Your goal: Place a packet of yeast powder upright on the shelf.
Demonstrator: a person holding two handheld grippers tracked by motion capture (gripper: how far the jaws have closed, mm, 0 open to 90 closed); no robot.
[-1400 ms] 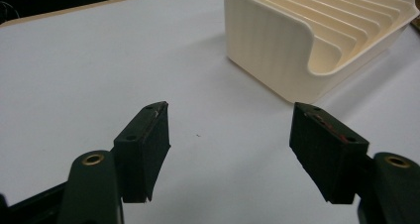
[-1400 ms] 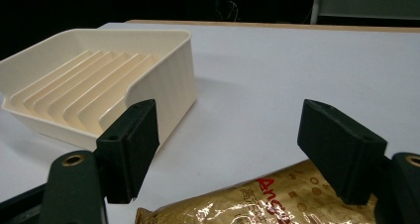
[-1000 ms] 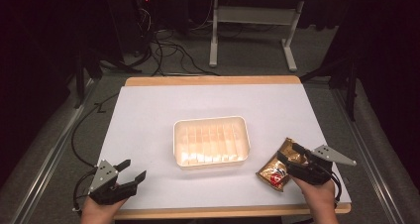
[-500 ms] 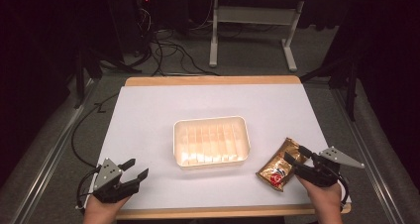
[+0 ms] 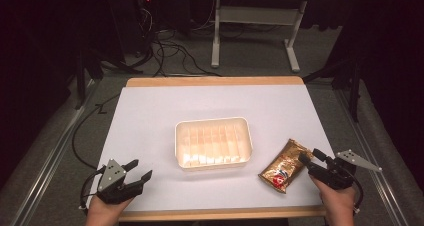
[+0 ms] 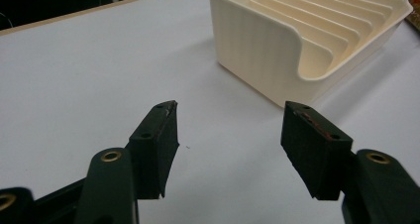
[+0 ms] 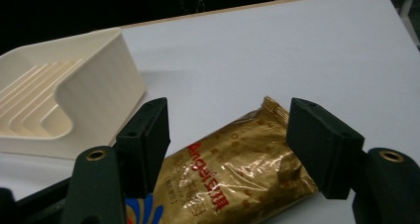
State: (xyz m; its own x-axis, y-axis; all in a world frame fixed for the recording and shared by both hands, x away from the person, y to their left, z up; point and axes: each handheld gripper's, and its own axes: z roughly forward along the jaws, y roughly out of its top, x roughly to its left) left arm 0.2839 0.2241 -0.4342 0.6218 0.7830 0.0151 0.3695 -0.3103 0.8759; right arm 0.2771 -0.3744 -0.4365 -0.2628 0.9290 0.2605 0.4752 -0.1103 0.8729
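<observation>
Right gripper (image 7: 228, 149) sits with jaws apart around the gold snack bag (image 5: 284, 165) lying on the counter (image 5: 150, 121) just right of the cream tray (image 5: 213, 142), probably lining up a grab, while the left gripper (image 5: 134, 175) idles open.

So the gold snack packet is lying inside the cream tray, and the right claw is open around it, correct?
Not quite. The gold snack packet lies on the white table beside the cream tray, not inside it; the high view shows this. The right claw is indeed open, its jaws either side of the packet.
</observation>
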